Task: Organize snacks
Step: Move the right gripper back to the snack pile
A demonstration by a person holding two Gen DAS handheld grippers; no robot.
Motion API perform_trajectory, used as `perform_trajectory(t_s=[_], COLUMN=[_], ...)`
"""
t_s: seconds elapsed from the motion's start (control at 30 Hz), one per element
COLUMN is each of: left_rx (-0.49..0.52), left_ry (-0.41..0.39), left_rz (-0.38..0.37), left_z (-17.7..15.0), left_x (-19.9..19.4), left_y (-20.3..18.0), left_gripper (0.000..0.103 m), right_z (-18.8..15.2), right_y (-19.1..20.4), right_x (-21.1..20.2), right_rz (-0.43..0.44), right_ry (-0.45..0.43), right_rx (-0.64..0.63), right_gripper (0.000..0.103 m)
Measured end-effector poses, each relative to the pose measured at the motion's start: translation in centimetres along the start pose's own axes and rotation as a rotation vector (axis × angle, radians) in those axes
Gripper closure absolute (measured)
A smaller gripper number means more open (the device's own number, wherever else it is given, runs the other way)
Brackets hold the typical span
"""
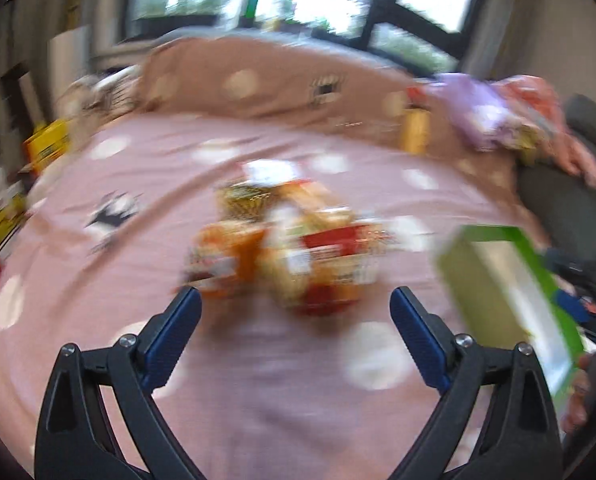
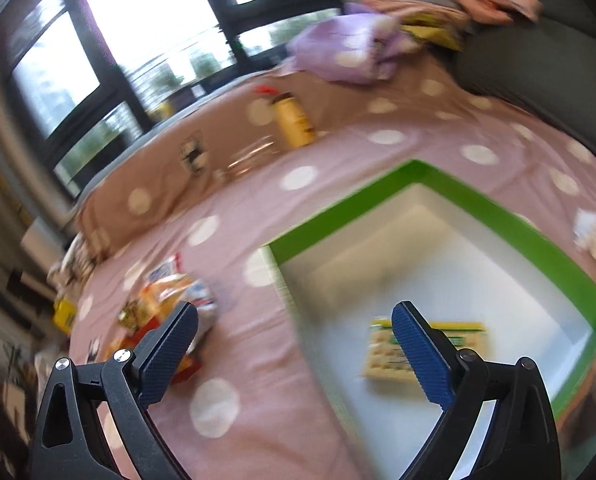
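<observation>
Left gripper (image 1: 296,308) wide open, empty, near snack pile (image 1: 286,248). Right gripper (image 2: 294,326) wide open, empty, over green box (image 2: 377,192) with cracker pack (image 2: 385,356).

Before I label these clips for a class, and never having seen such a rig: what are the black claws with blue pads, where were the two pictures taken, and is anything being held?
Each claw is a hand-held two-finger gripper with a camera looking along its fingers. One picture is from the left gripper, the other from the right gripper. Both stand open and hold nothing. They hover over a pink bedspread with white dots. On it lies a blurred pile of orange and red snack packets, in front of the left gripper. Beside the pile sits a green-rimmed white box, below the right gripper, with one yellow and green snack packet inside. A yellow bottle stands farther back.
</observation>
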State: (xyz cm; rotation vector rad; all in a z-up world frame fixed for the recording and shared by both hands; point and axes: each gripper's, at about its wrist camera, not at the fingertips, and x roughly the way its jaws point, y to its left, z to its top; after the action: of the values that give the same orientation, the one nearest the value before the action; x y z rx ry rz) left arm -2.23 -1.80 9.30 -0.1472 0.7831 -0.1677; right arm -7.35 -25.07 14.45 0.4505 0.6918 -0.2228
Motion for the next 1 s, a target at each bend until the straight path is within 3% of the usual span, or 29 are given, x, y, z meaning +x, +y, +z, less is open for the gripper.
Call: perform_trajectory(t_s=[0.07,0.23,0.43,0.53,0.6,0.77,0.83,0.9,1.0], left_rx=[-0.050,-0.169,-0.199,-0.235,-0.264,-0.304,-0.302,-0.304,-0.303], left_ry=[-0.013,0.051,0.090,0.085,0.073,0.077,0.081,0.085,0.092], left_rz=[0.048,0.032,0.034,0.038,0.045,0.056,0.053,0.047,0.042], left_z=[0.3,0.0,-0.1,0.2,0.2,0.2,0.2,0.3,0.3], left_x=[-0.1,1.0,1.8,1.9,1.6,1.3,1.4,1.5,1.6], left_y=[2.2,5.1,6.0,6.9,7.5,8.7,8.8,8.9,8.9], left_gripper=[0.008,0.009,0.012,0.017,0.025,0.026,0.026,0.026,0.026], right_z=[-0.4,-1.8,-3.4,-4.2,-5.2,-6.3,-6.5,-6.6,-6.6], right_y=[1.5,4.9,8.1,10.0,11.6,13.8,13.7,13.3,13.3], right_x=[0.7,2.9,6.7,8.6,10.1,13.2,13.9,14.2,13.7], right_rz=[0.016,0.043,0.086,0.061,0.047,-0.027,-0.019,0.013,0.012], right_ry=[0.018,0.081,0.192,0.205,0.199,0.194,0.209,0.239,0.253], right_rx=[-0.038,-0.129,-0.162,-0.177,-0.207,-0.295,-0.285,-0.256,-0.259], right_gripper=[0.005,0.005,0.006,0.006,0.012,0.019,0.027,0.046,0.050])
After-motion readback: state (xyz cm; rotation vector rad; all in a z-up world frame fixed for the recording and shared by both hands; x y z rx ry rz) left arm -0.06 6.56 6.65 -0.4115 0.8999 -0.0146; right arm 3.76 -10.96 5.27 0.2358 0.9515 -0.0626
